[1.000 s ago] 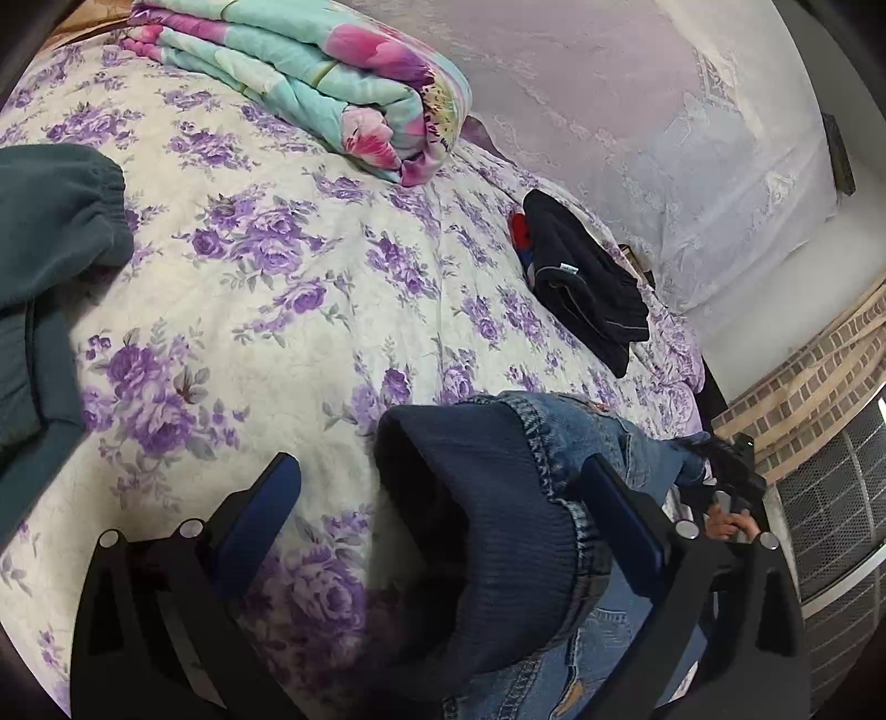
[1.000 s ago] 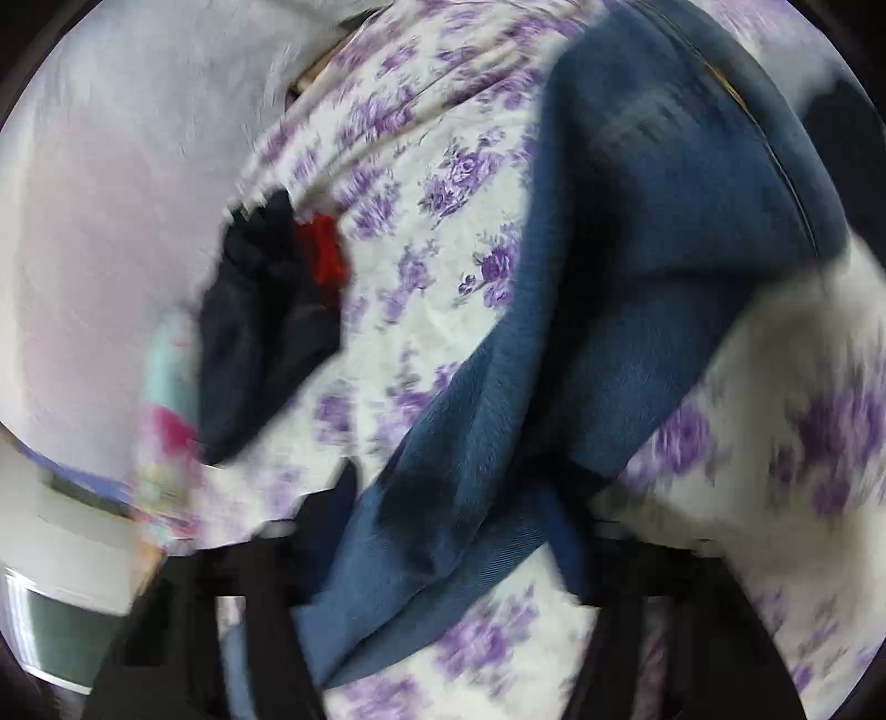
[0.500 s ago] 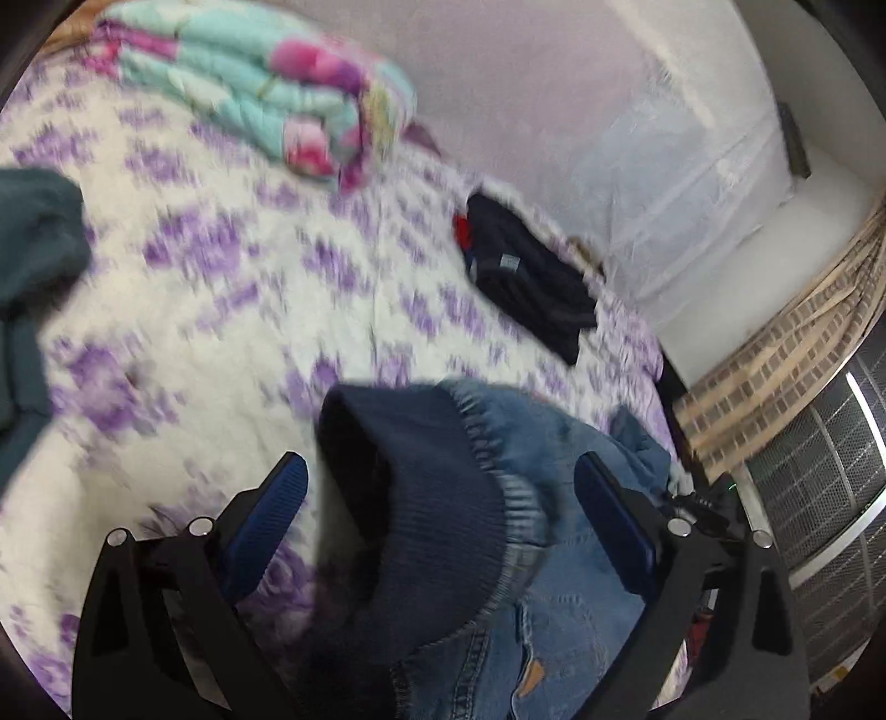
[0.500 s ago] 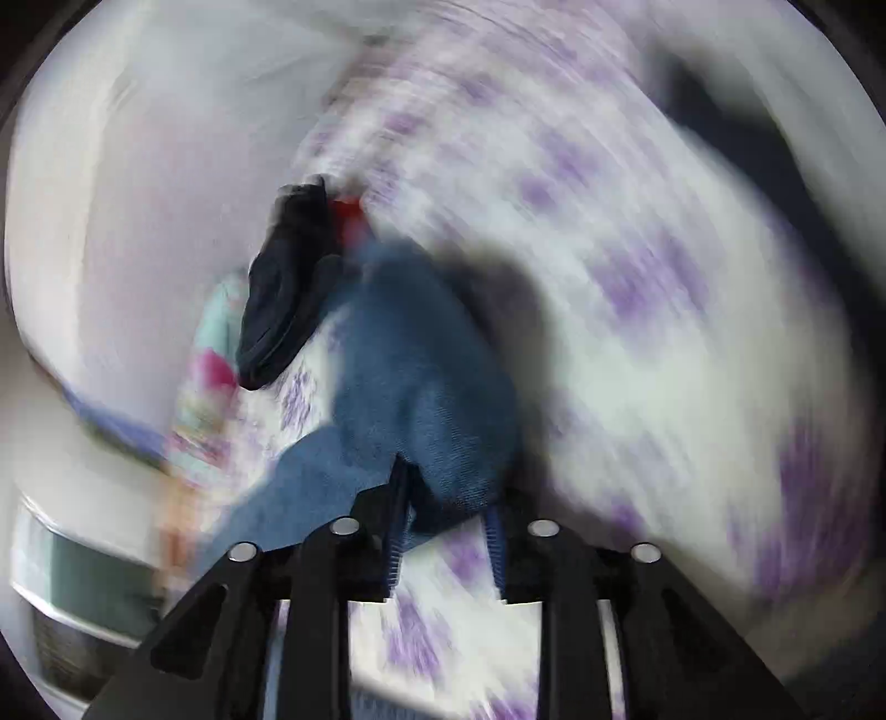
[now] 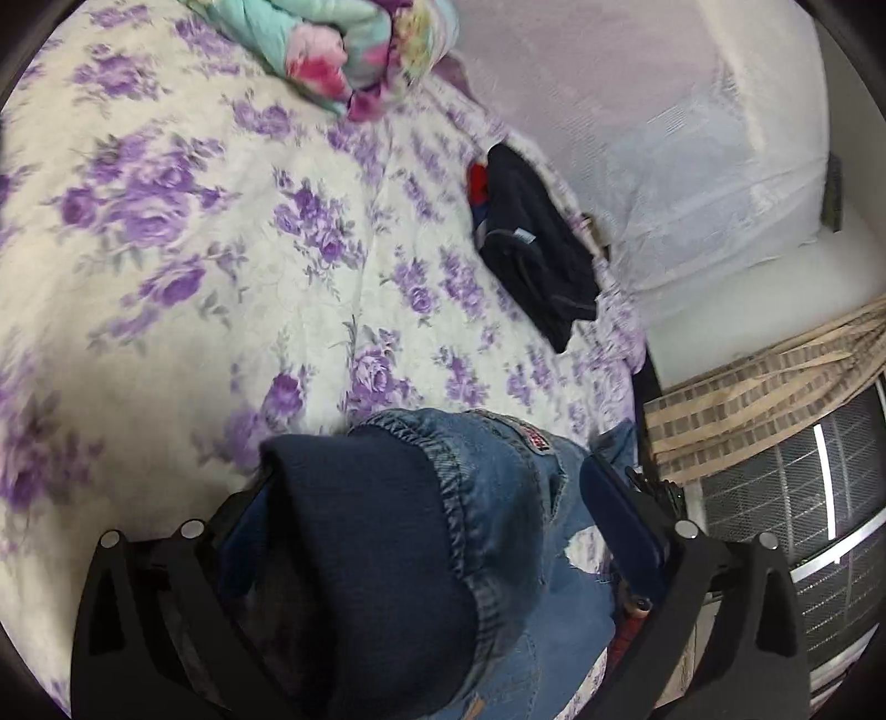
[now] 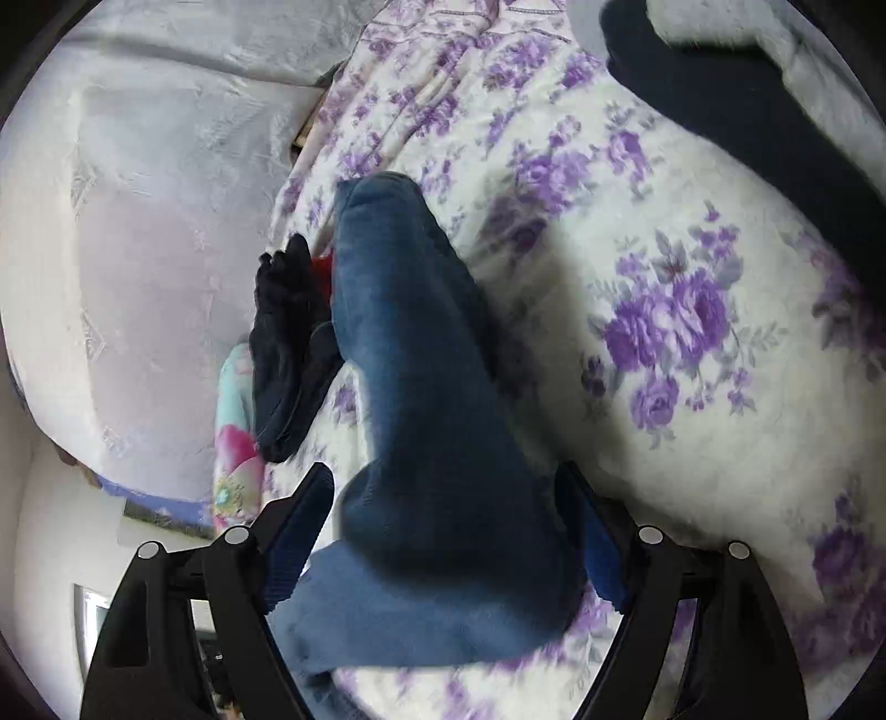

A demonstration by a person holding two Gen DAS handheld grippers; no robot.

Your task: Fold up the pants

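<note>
Blue denim pants with a dark navy ribbed waistband point(image 5: 382, 554) sit between the wide-apart fingers of my left gripper point(image 5: 443, 531), bunched over the bed's near edge. In the right wrist view a denim pant leg point(image 6: 421, 399) runs from between the fingers of my right gripper point(image 6: 448, 526) out across the bed. Both grippers have their jaws spread, with cloth lying between them; no pad is seen pinching it.
The bed point(image 5: 194, 249) has a white quilt with purple flowers. A folded dark garment with red point(image 5: 531, 255) lies near the far edge; it also shows in the right wrist view point(image 6: 288, 343). A folded teal floral blanket point(image 5: 343, 50) is at the head. A dark garment point(image 6: 747, 111) lies at upper right.
My right gripper was shut on the denim half a second ago and now stands open, with the pant leg laid out ahead. My left gripper has moved a little over the waistband.
</note>
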